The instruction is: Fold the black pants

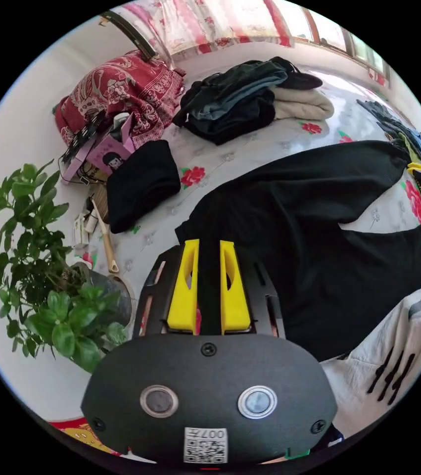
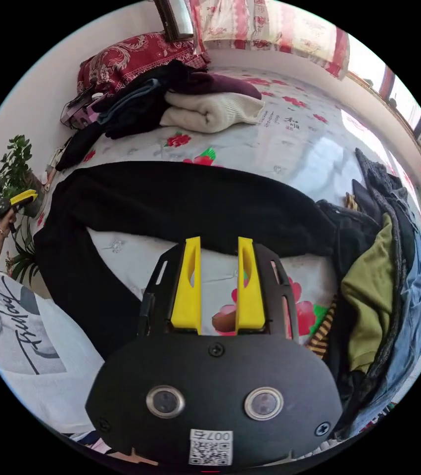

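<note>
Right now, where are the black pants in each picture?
Left gripper view: the black pants spread across the middle and right, legs reaching toward the right edge.
Right gripper view: the pants stretch across the middle, above the jaws.
Shared landmark: the cream folded cloth beyond the pants in both.

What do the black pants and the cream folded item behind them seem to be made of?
Black pants: likely a soft matte cotton or fleece knit; no sheen, rounded folds. Cream folded item: probably a thick knit or towel-like fabric, with ribbed, fuzzy-looking edges.
</note>
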Available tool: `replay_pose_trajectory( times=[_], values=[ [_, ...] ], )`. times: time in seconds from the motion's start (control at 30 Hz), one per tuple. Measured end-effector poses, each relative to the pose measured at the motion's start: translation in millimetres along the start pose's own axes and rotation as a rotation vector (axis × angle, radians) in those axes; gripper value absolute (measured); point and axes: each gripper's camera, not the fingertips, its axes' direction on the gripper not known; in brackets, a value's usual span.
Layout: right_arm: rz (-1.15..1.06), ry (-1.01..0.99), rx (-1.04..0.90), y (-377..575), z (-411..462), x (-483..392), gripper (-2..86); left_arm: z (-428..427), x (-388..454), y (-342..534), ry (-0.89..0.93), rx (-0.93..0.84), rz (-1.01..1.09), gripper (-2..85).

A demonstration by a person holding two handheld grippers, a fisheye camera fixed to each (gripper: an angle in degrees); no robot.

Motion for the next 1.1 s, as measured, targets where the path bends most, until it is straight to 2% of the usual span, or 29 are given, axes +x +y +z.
replay_pose_trajectory(
  times=[0.13,0.3,0.47,0.57,0.63,0.83,1.0,1.1],
  values=[
    [0.021,0.031,-0.056,-63,20,35,8.5,77,-40,-76,0.145,-0.14,-0.006,7.6],
    [-0.003,0.099,-0.244,-109,69,65,8.6,142,-31,-121,0.159,-0.35,0.207,8.7],
    [-0.052,0.15,-0.413,-116,115,64,5.8,148,-44,-121,0.258,-0.318,0.247,1.8],
    [-0.013,0.144,-0.393,-119,108,55,2.5,147,-50,-114,0.272,-0.303,0.218,-0.1],
    [-0.038,0.171,-0.322,-114,88,43,1.4,137,-57,-107,0.274,-0.258,0.192,-0.4],
    [-0.098,0.123,0.019,-65,-42,10,0.2,60,-87,-58,0.304,-0.024,0.131,-0.6],
    [-0.119,0.202,0.258,42,-145,-40,0.2,-21,-98,28,0.275,0.188,0.083,-0.5],
    [-0.077,0.243,0.286,120,-161,-67,0.2,-51,-85,95,0.264,0.256,0.069,-0.4]
  ],
)
